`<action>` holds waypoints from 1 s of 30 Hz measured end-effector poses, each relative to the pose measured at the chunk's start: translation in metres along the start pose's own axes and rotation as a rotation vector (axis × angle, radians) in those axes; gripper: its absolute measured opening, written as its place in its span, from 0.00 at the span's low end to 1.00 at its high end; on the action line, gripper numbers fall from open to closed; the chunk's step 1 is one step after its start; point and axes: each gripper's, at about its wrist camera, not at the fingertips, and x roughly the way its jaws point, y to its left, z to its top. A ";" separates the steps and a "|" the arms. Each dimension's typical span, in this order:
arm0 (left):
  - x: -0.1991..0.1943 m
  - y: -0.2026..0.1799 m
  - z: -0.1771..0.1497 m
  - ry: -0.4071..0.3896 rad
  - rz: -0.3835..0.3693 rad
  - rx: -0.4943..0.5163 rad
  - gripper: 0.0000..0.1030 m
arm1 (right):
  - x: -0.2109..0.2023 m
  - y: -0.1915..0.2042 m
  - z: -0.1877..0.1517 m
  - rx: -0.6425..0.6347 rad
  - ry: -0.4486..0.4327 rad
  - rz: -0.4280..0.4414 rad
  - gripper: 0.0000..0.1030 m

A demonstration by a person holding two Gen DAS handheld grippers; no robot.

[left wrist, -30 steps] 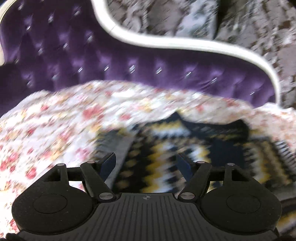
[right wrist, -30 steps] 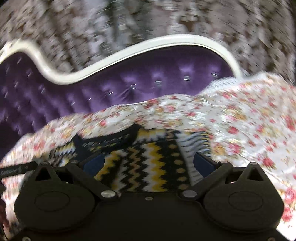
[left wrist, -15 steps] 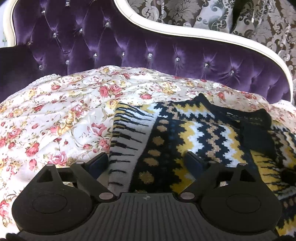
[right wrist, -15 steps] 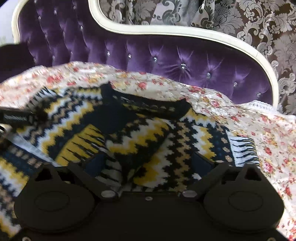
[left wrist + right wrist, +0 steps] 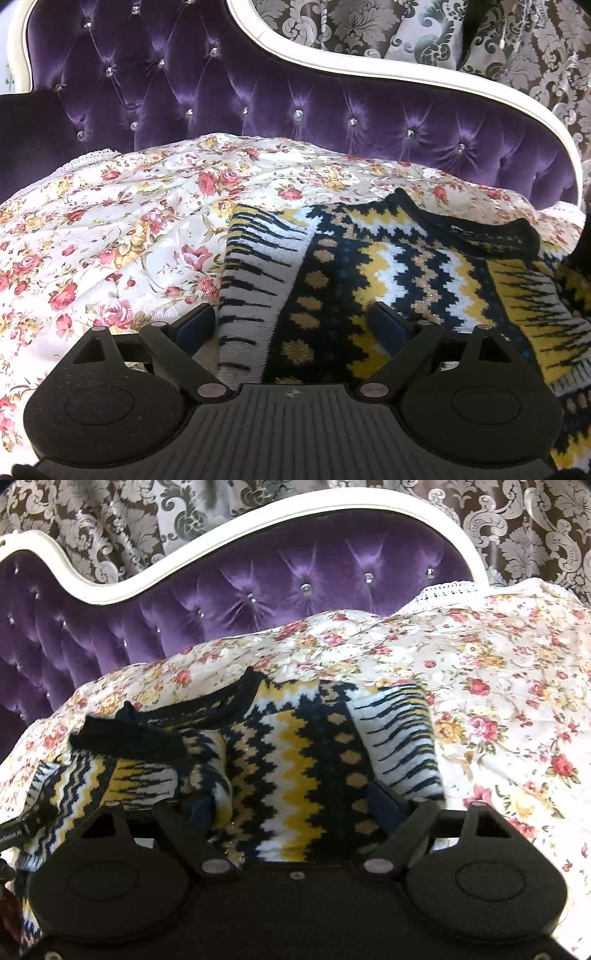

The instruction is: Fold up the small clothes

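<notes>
A knitted sweater (image 5: 369, 266) with black, yellow and white zigzags lies on a floral sheet (image 5: 110, 229); its black collar points to the headboard. It also shows in the right wrist view (image 5: 295, 768). My left gripper (image 5: 291, 325) is open, low over the sweater's left edge, one finger (image 5: 195, 325) over the sheet. My right gripper (image 5: 295, 805) is open, low over the sweater's right part, and a folded sleeve (image 5: 140, 771) lies to its left.
A purple tufted headboard (image 5: 258, 96) with a white frame stands behind the sheet, also in the right wrist view (image 5: 258, 587). Patterned curtains (image 5: 406, 33) hang behind it. The sheet (image 5: 498, 701) stretches to the right of the sweater.
Both grippers have come lower and closer to the sweater. The left view has shifted to the sweater's left edge, the right view to its right edge. Both stayed open.
</notes>
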 end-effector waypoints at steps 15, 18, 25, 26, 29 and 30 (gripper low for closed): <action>-0.002 0.000 0.000 -0.007 -0.003 -0.010 0.89 | -0.001 -0.034 0.003 0.146 -0.047 0.101 0.36; -0.003 0.002 0.002 -0.003 -0.014 -0.022 0.89 | -0.004 -0.031 0.004 0.137 -0.067 0.127 0.13; -0.017 0.007 0.019 0.017 0.007 -0.059 0.89 | -0.033 -0.026 0.012 0.090 -0.196 0.145 0.10; -0.021 0.008 0.021 0.002 0.006 -0.058 0.89 | -0.035 -0.028 0.014 0.093 -0.203 0.136 0.10; -0.022 0.005 0.021 -0.005 0.034 -0.013 0.89 | -0.027 -0.034 0.014 0.104 -0.157 0.074 0.11; -0.019 0.004 0.020 0.011 0.052 0.006 0.89 | -0.022 -0.035 0.012 0.106 -0.134 0.049 0.11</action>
